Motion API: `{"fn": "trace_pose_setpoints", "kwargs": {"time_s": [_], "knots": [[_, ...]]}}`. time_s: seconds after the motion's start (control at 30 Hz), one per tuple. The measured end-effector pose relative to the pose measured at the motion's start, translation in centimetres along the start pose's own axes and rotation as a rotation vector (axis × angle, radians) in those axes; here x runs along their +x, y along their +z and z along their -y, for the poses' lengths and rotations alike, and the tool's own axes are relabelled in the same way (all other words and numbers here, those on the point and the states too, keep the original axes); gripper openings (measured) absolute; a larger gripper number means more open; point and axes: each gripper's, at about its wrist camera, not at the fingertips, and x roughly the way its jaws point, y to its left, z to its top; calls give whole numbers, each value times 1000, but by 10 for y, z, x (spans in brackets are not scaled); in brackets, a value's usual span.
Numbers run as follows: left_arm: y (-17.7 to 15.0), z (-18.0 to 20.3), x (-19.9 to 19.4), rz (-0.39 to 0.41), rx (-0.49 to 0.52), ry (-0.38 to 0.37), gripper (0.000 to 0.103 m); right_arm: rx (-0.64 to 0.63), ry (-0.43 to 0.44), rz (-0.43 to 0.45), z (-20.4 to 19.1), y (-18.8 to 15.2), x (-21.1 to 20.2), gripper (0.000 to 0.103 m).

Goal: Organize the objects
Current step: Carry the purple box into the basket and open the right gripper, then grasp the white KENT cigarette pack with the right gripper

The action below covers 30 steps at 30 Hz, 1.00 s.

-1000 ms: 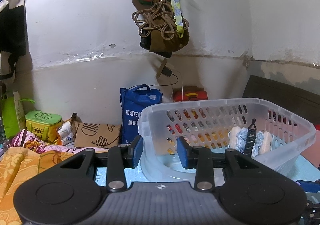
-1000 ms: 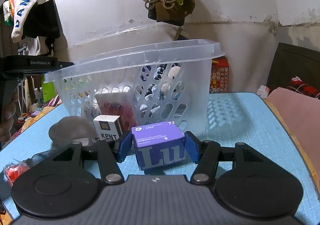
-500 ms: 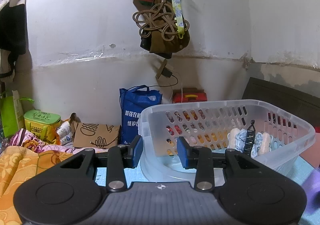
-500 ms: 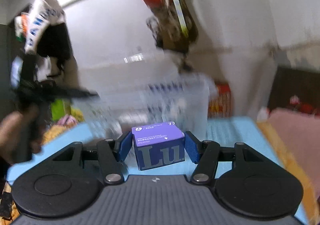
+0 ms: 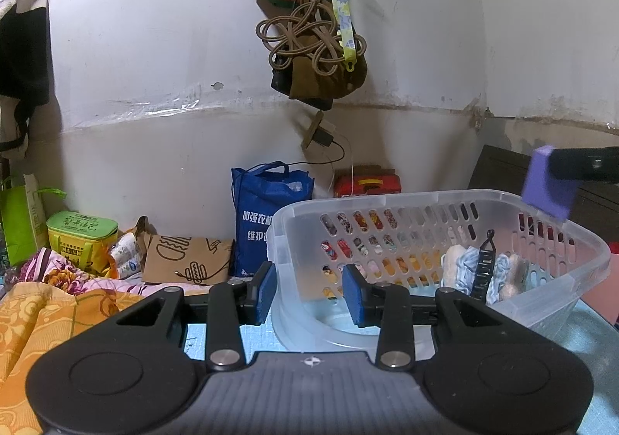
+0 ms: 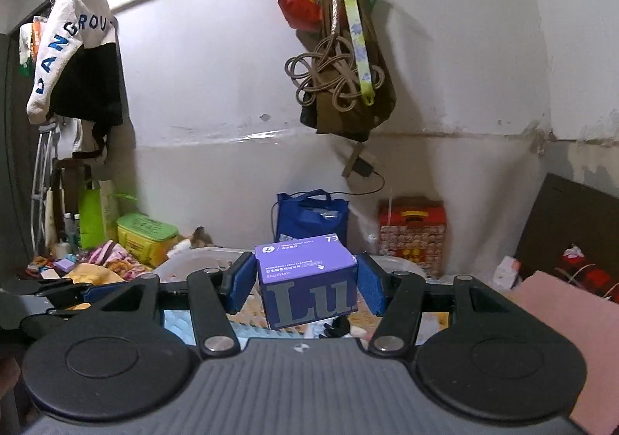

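My right gripper (image 6: 305, 282) clamps the purple box (image 6: 309, 280), held above the clear plastic basket (image 5: 425, 210). My left gripper (image 5: 309, 290) pinches the basket's near rim.

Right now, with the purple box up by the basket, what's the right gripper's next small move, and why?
Probably carry it inward over the basket, then lower. The right gripper is shut on the purple box, which hangs only above the far rim; the left gripper straddles the near wall.
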Motion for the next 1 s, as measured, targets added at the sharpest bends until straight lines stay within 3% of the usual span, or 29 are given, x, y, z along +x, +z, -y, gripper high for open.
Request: {"fn": "trace_pose_setpoints", "kwargs": {"time_s": [0.1,0.17,0.2,0.3,0.47,0.6,0.8,1.0], "knots": [[0,0,0,1,1,0,41,-10,-17,20,1,-6,6,62],[0,0,0,1,1,-1,41,-19,-63,67,0,-12,2,94],[0,0,0,1,1,-1,41,-15,-108,108,-1,-16,-2,102],[0,0,0,2,1,-1,41,-3,-177,190,-7,-33,-27,103],[0,-1,1,4,0,-1,41,48,-174,230,-10,-72,-72,103],[1,0,2,9,-4,0,41,69,-123,155,-10,-107,-77,103],[-3,-2,1,22,-11,-5,42,165,-101,19,-2,-127,-54,103],[-6,-3,1,40,-19,-17,42,33,-115,40,-24,-127,-55,103]]}}
